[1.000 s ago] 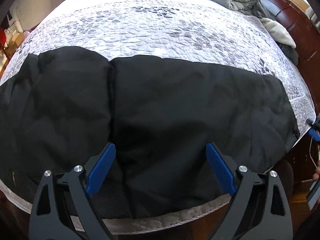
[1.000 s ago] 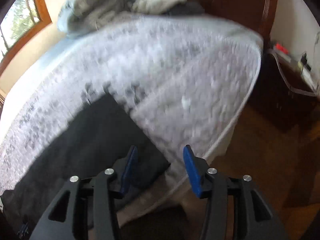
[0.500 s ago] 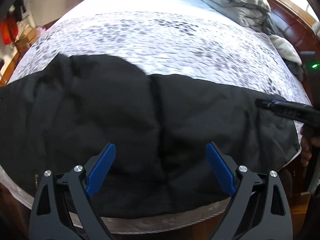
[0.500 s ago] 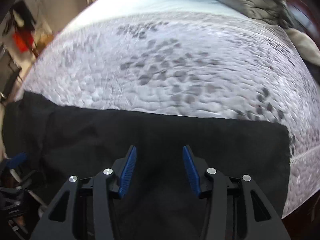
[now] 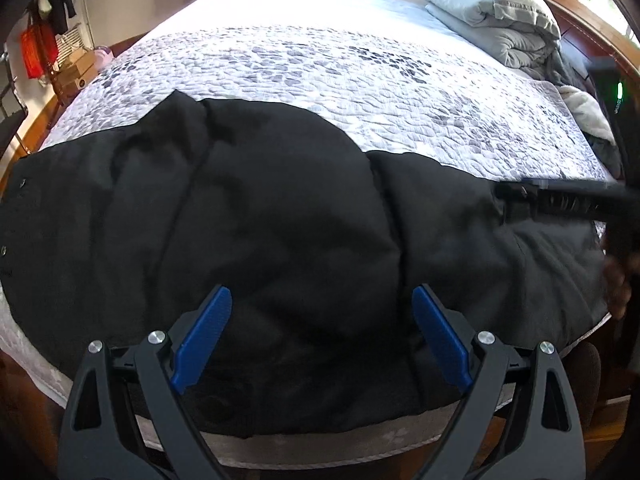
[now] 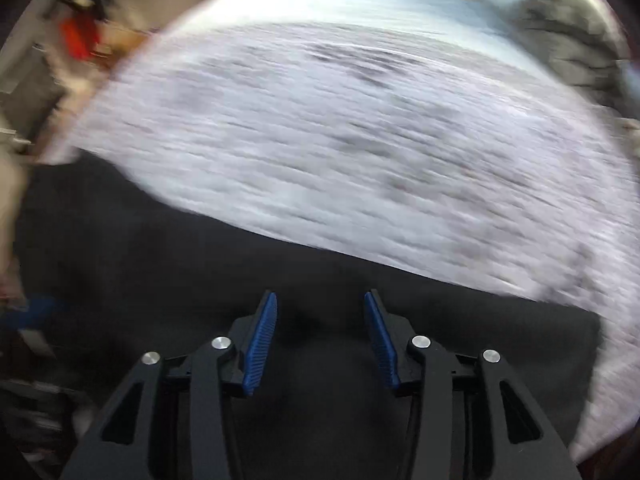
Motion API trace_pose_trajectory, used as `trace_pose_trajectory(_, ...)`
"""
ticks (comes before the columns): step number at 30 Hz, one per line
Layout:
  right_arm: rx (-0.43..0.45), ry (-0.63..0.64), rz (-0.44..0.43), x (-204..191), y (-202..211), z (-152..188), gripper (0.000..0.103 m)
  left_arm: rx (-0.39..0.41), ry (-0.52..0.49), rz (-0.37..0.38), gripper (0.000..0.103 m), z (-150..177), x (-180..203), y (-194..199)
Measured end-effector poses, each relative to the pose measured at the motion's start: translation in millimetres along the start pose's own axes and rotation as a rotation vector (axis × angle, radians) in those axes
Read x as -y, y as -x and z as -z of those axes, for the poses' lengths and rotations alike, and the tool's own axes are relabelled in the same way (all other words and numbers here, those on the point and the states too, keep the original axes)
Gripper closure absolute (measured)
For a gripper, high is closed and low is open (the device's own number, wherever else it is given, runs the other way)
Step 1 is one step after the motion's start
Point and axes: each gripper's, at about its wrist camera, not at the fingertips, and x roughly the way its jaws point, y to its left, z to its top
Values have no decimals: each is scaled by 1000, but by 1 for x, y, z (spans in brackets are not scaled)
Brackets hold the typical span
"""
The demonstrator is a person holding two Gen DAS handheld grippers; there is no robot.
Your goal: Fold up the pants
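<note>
Across the bed's (image 5: 360, 80) near edge lie the black pants (image 5: 280, 220), spread flat. Left gripper (image 5: 322, 316) hovers above them, jaws wide, empty. Right gripper (image 6: 320, 320) over the pants' right end, jaws part-open, gripping nothing.

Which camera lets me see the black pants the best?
The left wrist view: the black pants look sharp there, spread across the bed nearly end to end. The right wrist view is blurry and shows only part of them.

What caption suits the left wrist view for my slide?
Open left gripper above black pants spread across a quilted bed.
</note>
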Motion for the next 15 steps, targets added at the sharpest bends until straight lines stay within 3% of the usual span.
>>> trace_pose_trajectory(2,5,57,-121,-28,-3,-18,56,0,19,-6,12,0,-11,3)
trace_pose_trajectory(5,-10,150,-196,-70,-20,-49,55,3,56,-33,12,-2,-35,6)
trace_pose_trajectory(8,-52,219,-312,-110,-43,-80,43,-5,87,-78,12,-7,-62,8)
trace_pose_trajectory(9,-58,240,-331,-122,-47,-88,36,-2,99,-98,12,-9,-72,8)
trace_pose_trajectory(12,-76,358,-331,-160,-60,-109,29,12,152,-146,11,-16,-103,11)
trace_pose_trajectory(15,-119,468,-331,-190,-75,-123,27,6,208,-157,11,-19,-129,8)
